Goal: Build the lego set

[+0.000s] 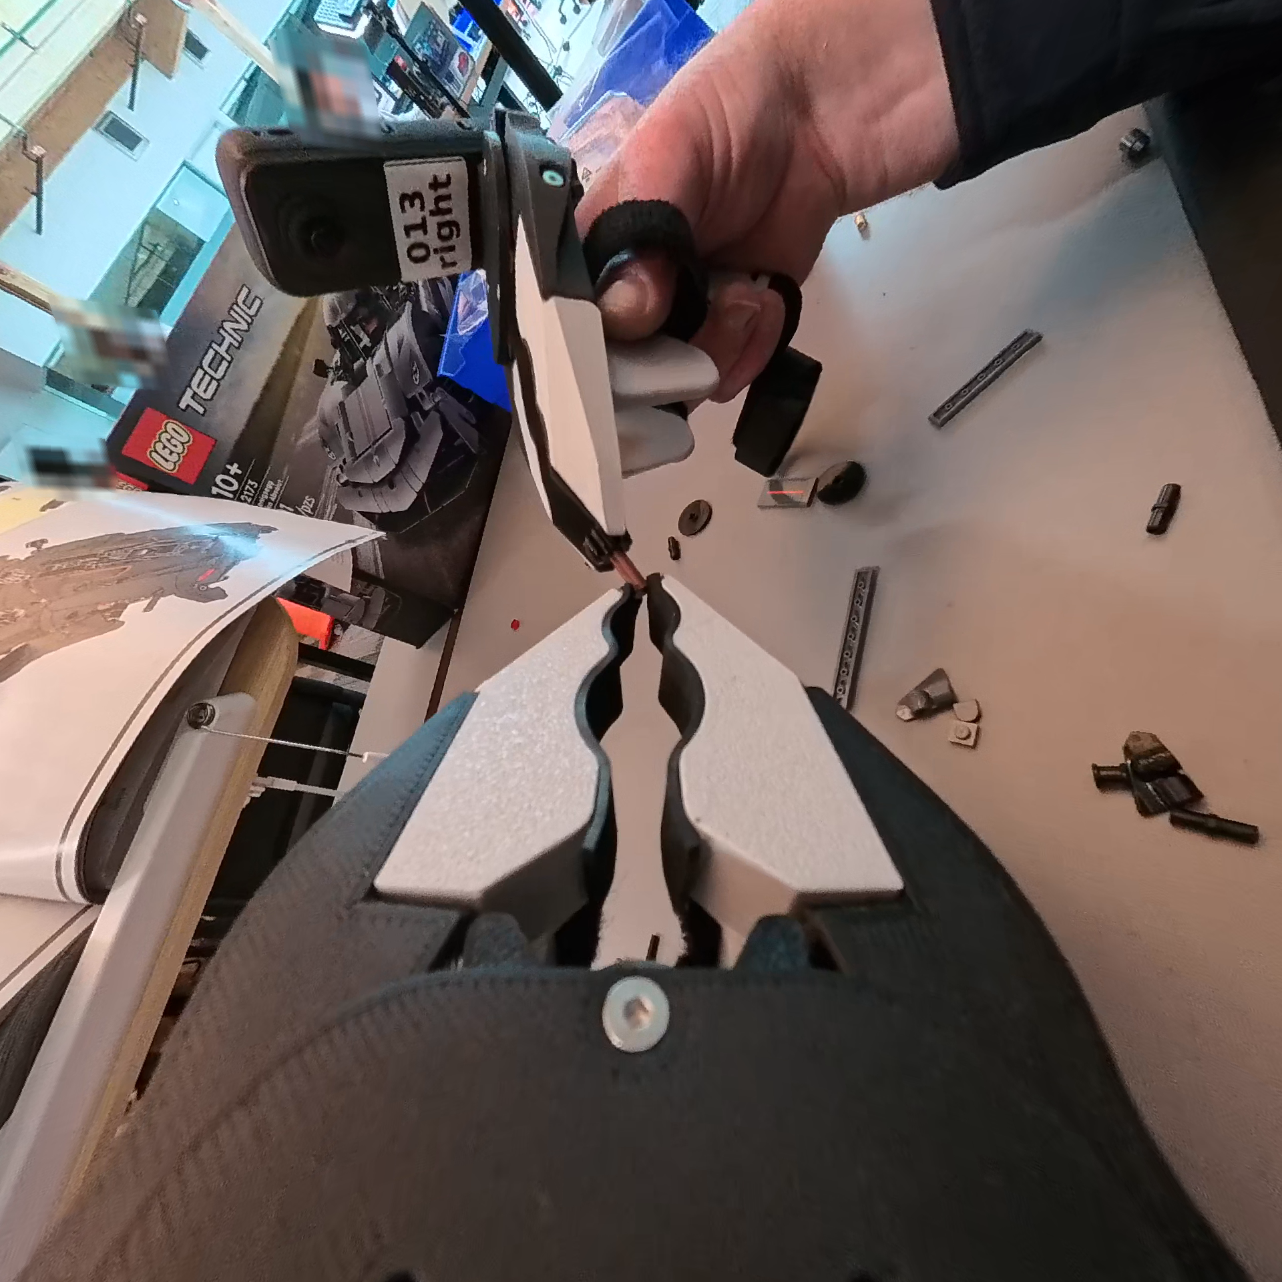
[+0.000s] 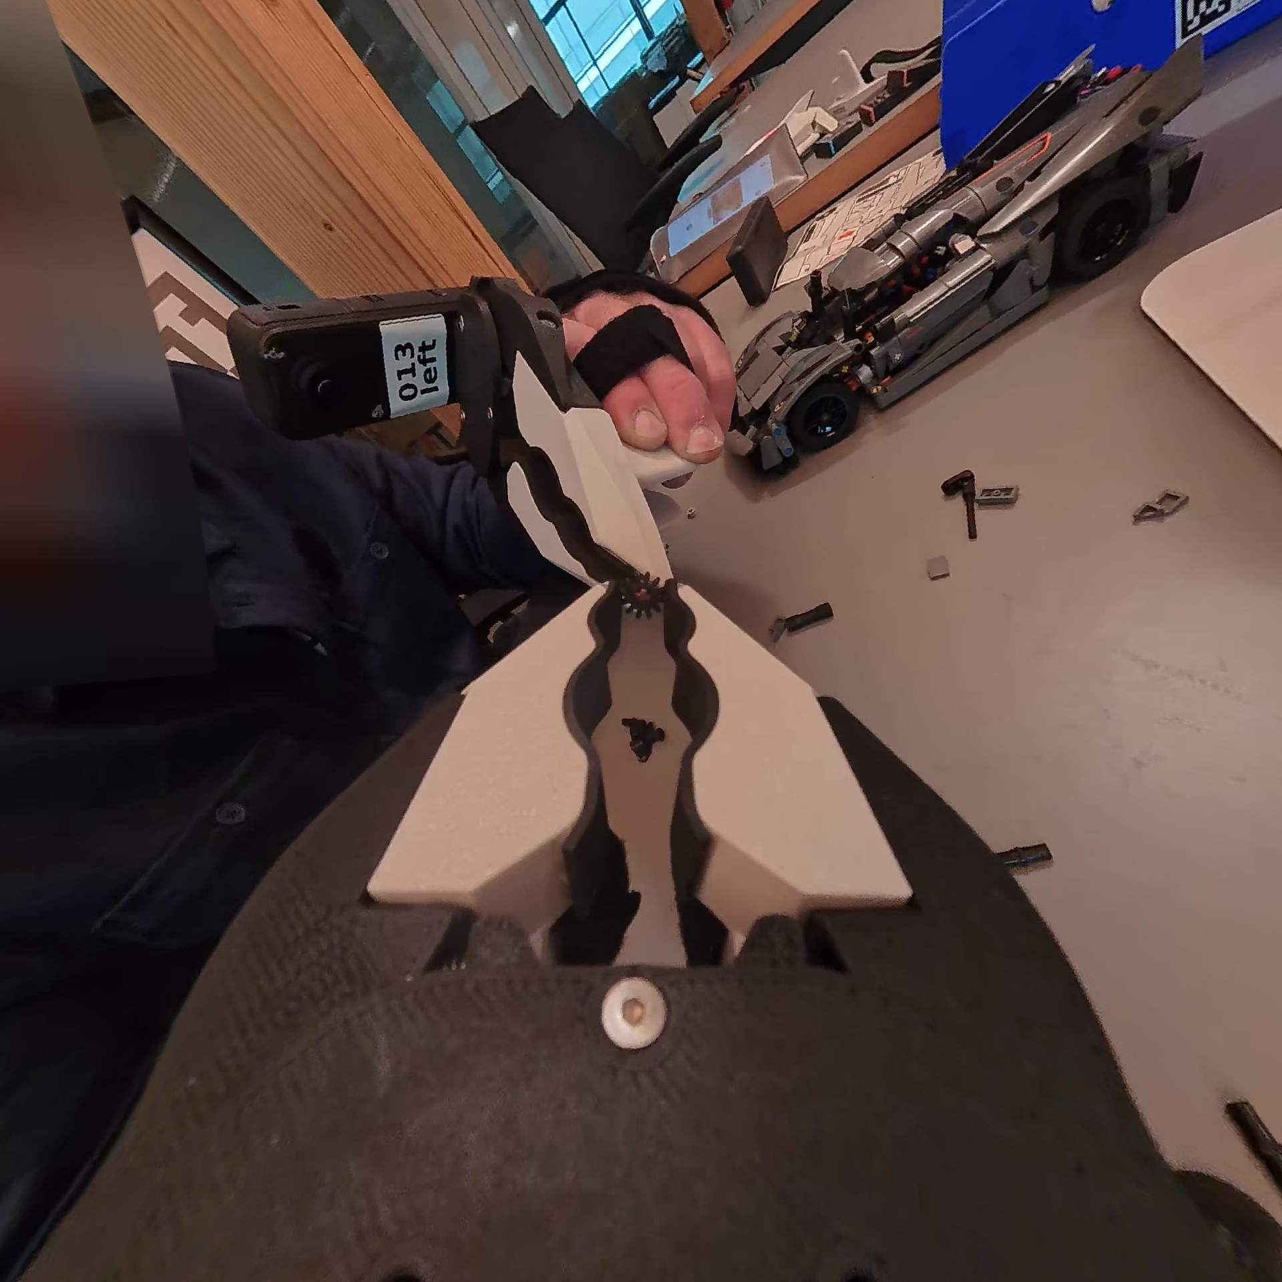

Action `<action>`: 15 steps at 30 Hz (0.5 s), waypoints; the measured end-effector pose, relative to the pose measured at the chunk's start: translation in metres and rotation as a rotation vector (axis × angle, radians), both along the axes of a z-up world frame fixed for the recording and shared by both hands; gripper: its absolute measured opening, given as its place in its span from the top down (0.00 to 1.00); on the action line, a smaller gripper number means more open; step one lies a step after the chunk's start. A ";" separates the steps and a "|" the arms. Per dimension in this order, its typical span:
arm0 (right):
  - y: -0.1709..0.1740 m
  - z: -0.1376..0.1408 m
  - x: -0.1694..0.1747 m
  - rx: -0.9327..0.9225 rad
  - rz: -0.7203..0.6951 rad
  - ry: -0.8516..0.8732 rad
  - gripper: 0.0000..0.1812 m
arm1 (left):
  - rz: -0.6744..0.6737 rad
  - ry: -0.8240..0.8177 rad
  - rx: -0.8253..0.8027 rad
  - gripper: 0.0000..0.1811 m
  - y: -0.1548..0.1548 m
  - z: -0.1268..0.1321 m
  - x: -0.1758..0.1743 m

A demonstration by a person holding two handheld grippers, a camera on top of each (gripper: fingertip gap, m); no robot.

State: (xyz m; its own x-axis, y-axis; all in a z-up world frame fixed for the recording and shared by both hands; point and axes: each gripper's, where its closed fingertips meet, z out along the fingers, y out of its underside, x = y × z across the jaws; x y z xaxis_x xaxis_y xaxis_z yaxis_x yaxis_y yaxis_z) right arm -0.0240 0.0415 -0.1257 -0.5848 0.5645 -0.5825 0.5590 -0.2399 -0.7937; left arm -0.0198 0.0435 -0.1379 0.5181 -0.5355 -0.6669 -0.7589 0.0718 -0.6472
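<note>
Two grippers meet tip to tip above the table, and all the work is at that one small point. The left gripper [image 1: 637, 590] is closed on a small black gear [image 2: 639, 595], pinched at the very tips so that its hub faces outward. The right gripper [image 2: 638, 590] is clamped on a thin reddish axle [image 1: 630, 567], held by its far end so that the free end points straight at the gear. My guess is that the axle is being threaded into the gear's centre hole; from either view the two parts look to be touching, but I cannot tell whether the axle is actually seated.

Holding both pieces up in the air, clear of the table [image 1: 1040, 624], seems to give each wrist room to tilt and line up the hole.

Farther out, loose parts lie scattered on the table: a long grey beam [image 1: 857, 635], a black pin [image 1: 1163, 508], and a clump of dark connectors [image 1: 1151, 773]. Near the right gripper's own fingers sits another little black piece [image 2: 642, 737].

Beyond that stands the mostly built grey race car [image 2: 971, 291], and on the other side lie the open instruction booklet [image 1: 139, 596] and the set's box [image 1: 312, 388].
</note>
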 end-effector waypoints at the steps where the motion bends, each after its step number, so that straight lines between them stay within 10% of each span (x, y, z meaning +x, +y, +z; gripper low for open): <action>1: 0.000 -0.001 0.000 0.006 0.000 -0.002 0.94 | 0.001 0.002 -0.001 0.99 0.000 -0.001 0.000; 15: -0.001 -0.002 0.002 0.007 -0.001 -0.009 0.94 | -0.005 -0.004 0.028 0.96 0.005 0.001 0.004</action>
State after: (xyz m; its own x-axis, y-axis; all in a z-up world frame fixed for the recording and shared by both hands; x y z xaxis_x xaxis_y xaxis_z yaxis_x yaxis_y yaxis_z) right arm -0.0223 0.0408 -0.1274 -0.5792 0.5692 -0.5835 0.5658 -0.2346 -0.7905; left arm -0.0156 0.0484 -0.1370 0.5178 -0.5192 -0.6799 -0.7559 0.0943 -0.6478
